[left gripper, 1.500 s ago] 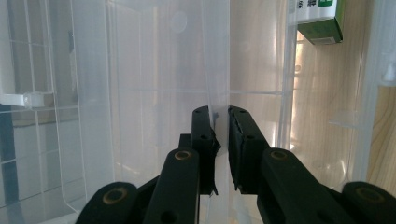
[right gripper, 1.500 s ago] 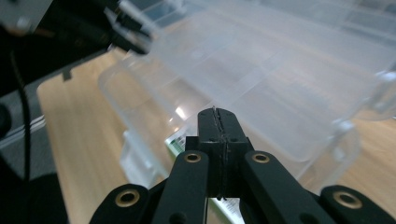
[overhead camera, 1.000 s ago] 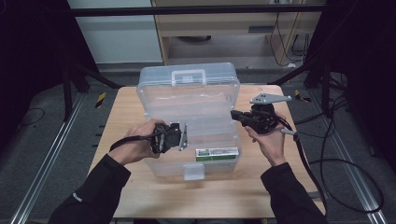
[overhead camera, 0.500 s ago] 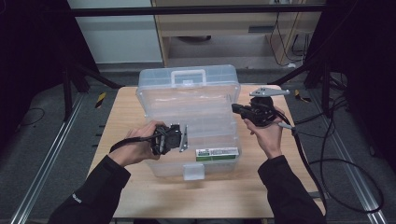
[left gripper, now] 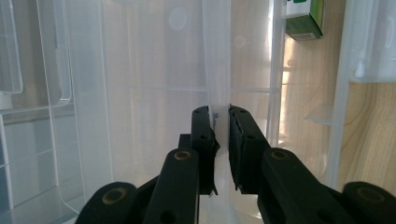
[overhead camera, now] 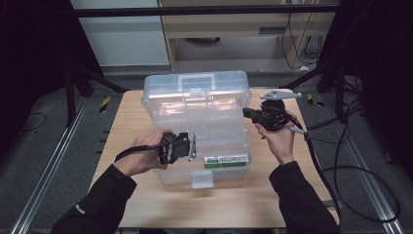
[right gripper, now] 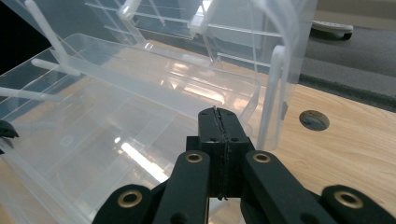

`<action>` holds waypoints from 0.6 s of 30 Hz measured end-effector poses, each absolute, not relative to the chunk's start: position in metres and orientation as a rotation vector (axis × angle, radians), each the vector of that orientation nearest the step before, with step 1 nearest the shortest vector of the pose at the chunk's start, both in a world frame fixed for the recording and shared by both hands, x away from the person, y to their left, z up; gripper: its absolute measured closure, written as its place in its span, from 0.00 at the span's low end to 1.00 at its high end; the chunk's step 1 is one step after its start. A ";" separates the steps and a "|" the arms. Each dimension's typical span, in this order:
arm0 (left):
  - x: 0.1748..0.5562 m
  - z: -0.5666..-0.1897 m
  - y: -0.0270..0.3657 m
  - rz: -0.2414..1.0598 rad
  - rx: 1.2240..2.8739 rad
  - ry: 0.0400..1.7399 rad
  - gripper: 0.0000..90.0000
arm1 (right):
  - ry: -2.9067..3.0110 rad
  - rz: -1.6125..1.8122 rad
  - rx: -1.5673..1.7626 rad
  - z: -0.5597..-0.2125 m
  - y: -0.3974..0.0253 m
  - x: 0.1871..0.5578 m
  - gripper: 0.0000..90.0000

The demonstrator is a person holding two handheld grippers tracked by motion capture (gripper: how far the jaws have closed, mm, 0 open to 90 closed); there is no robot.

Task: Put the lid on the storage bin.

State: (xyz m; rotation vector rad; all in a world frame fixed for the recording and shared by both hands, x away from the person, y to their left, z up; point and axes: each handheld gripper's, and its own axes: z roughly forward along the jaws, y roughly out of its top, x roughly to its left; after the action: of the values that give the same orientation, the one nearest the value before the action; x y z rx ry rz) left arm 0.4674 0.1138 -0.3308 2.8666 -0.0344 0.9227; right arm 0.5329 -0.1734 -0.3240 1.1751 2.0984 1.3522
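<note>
A clear plastic storage box (overhead camera: 233, 146) stands on the wooden table (overhead camera: 126, 122) with its lid (overhead camera: 197, 87) tipped up at the back. My left gripper (overhead camera: 194, 147) is at the box's front left part. In the left gripper view its jaws (left gripper: 219, 116) are shut on a thin clear wall (left gripper: 218, 70) of the box. My right gripper (overhead camera: 245, 112) is at the box's right rim. Its jaws (right gripper: 218, 113) are shut with nothing between them, just above a clear inner tray (right gripper: 140, 93). A small green carton (overhead camera: 226, 159) lies inside the box at the front right.
The box's front latch (overhead camera: 202, 179) hangs down over the table's near strip. There is a round hole (right gripper: 314, 120) in the tabletop to the right of the box. Cables (overhead camera: 360, 195) trail off the right side onto the floor. A metal frame surrounds the table.
My right gripper has moved a little away from the person along the box's right side, toward the rim. The left gripper has stayed put on the box.
</note>
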 end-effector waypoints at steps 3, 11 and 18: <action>0.466 -0.333 0.113 0.917 2.868 -0.041 0.89 | 2.094 1.355 1.174 -0.324 -0.174 0.533 1.00; 0.460 -0.338 0.113 0.887 2.899 -0.055 0.89 | 2.115 1.347 1.170 -0.327 -0.173 0.531 1.00; 0.460 -0.339 0.113 0.875 2.895 -0.044 0.89 | 2.114 1.357 1.165 -0.328 -0.176 0.527 1.00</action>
State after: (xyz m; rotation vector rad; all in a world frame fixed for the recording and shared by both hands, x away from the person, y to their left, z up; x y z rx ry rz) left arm 0.4596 0.1128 -0.3385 2.8946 -0.0444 0.8752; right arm 0.5270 -0.1763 -0.3282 1.1647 2.1141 1.3570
